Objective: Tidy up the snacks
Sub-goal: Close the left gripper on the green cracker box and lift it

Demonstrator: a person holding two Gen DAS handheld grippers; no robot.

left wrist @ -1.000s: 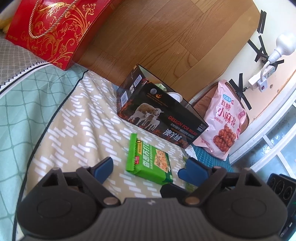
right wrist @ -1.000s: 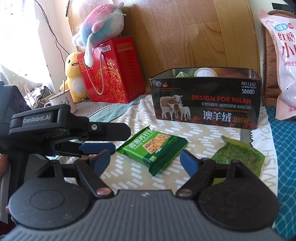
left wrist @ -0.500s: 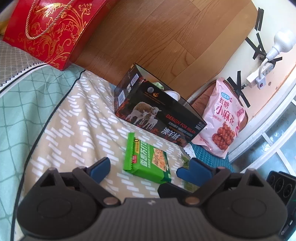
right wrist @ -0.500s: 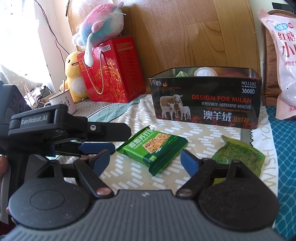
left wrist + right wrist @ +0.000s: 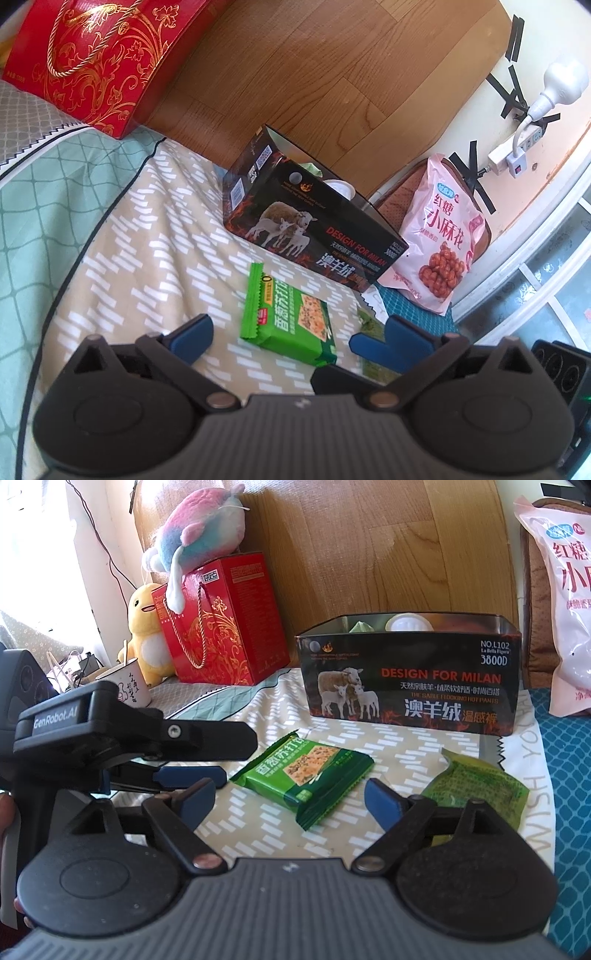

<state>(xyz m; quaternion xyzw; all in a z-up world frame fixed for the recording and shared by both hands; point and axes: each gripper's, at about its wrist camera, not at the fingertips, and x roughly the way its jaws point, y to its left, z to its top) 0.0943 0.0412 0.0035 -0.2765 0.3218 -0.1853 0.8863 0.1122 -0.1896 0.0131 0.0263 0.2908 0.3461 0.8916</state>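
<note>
Both tongs gape wide and grip nothing — the left tongs (image 5: pixel 280 338) have just been opening, as have the right tongs (image 5: pixel 290 801). Between each pair's blue pads, untouched, a flat green cracker packet (image 5: pixel 303 771) lies on the patterned bedspread (image 5: pixel 147 236) — just before the open black tin (image 5: pixel 410 686).
</note>
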